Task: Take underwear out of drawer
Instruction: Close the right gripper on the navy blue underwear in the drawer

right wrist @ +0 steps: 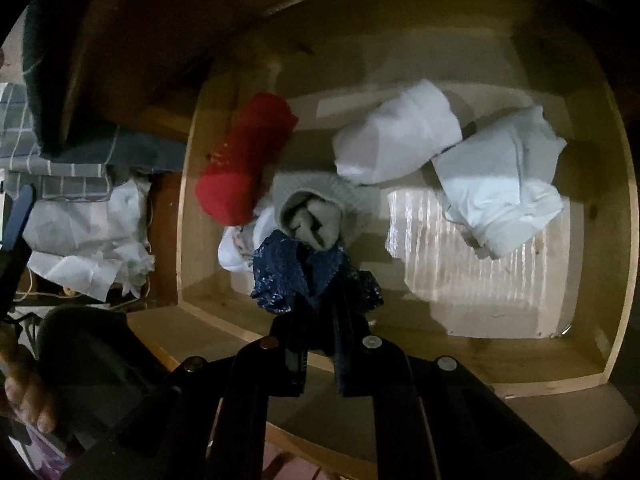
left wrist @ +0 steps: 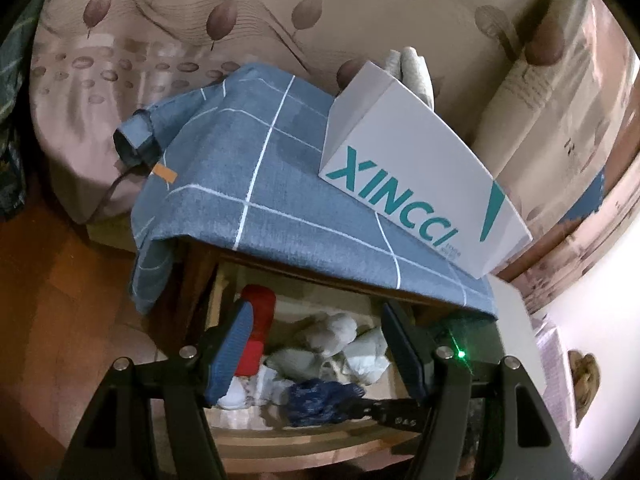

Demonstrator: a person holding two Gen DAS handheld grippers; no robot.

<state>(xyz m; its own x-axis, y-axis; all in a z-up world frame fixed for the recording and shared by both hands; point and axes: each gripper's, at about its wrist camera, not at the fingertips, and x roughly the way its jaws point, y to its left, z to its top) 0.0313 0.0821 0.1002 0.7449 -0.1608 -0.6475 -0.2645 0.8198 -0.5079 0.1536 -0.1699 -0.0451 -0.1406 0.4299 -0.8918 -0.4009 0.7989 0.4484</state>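
Risk of snagging: right tongs [right wrist: 320,300] clench the dark blue underwear [right wrist: 280,276] low in the open drawer [right wrist: 560,376].
Lifting may drag the grey rolled bundle [right wrist: 312,216] touching it, or the bunched fabric may slip; left tongs [left wrist: 320,344] hang released above the drawer, the underwear just below them.
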